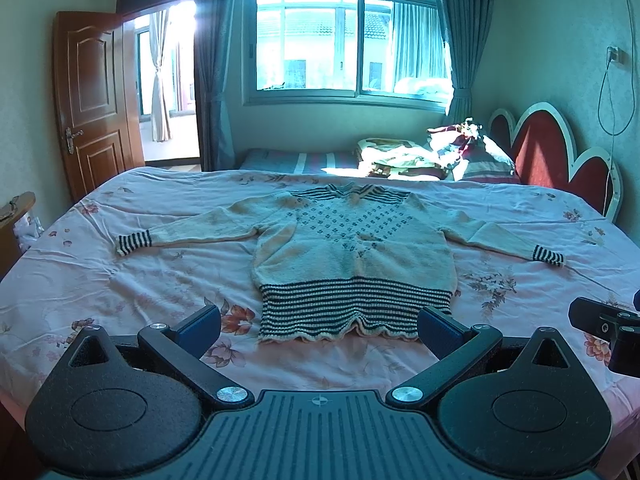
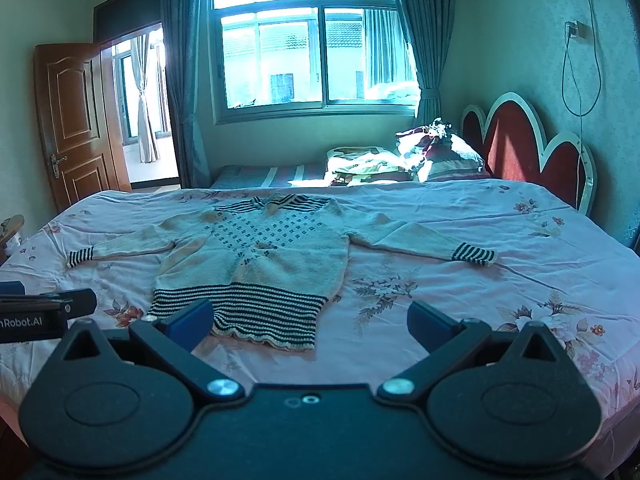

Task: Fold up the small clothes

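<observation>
A small cream knitted sweater with dark striped hem, cuffs and collar lies flat on the bed, sleeves spread to both sides, hem toward me. It also shows in the right wrist view. My left gripper is open and empty, hovering just before the hem. My right gripper is open and empty, near the hem's right corner. The right gripper's body shows at the left wrist view's right edge; the left gripper's body shows at the right wrist view's left edge.
The bed has a pink floral sheet. A pile of bedding and pillows lies at the far side by a red headboard. A window and an open wooden door are behind.
</observation>
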`<state>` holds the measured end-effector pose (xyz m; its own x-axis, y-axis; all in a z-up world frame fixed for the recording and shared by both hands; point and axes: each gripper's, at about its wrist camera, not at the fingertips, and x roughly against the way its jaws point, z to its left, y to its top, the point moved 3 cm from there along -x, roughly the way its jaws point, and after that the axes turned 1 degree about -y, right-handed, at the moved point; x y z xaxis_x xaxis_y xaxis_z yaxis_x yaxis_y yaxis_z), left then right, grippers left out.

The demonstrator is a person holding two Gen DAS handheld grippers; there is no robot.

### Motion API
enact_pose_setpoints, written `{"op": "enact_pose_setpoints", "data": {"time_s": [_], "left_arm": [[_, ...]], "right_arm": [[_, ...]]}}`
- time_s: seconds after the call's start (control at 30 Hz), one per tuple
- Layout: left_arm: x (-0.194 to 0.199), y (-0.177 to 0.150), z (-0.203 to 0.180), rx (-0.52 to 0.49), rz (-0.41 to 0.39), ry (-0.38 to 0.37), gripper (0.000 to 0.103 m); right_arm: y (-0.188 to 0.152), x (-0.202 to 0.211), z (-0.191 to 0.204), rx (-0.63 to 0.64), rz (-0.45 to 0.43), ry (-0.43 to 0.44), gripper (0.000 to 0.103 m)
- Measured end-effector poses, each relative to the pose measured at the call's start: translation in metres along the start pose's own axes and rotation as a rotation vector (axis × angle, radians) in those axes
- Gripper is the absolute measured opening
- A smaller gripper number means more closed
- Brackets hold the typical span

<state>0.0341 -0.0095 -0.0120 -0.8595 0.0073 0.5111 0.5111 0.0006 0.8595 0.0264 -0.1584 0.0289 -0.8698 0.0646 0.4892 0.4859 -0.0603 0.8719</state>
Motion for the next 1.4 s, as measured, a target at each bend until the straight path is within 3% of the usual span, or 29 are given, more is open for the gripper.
{"op": "enact_pose_setpoints", "data": {"time_s": [0.8,1.0,1.1,1.2,1.3,1.4], "left_arm": [[0.000,0.000,0.002,0.001,-0.002,0.001,0.103],[-0.004,-0.002,0.010,0.049,0.001,0.031,0.103],[-0.016,-0.003,0.019,0.092,0.012,0.033,0.103],[-0.039,-0.001,0.026,0.137,0.036,-0.039,0.103],[-0.069,0.005,0.030,0.141,0.044,-0.013,0.103],[-0.104,0.018,0.037,0.158,0.037,-0.034,0.103]], "right_arm": [[0.000,0.000,0.001,0.001,0.000,0.000,0.102],[-0.001,-0.008,0.000,-0.016,0.005,0.011,0.102],[-0.001,-0.018,-0.005,-0.039,-0.001,0.001,0.102],[-0.001,-0.034,-0.017,-0.088,0.001,-0.007,0.102],[0.002,-0.050,-0.027,-0.118,-0.004,-0.025,0.102],[0.011,-0.072,-0.041,-0.135,-0.023,-0.050,0.094]]}}
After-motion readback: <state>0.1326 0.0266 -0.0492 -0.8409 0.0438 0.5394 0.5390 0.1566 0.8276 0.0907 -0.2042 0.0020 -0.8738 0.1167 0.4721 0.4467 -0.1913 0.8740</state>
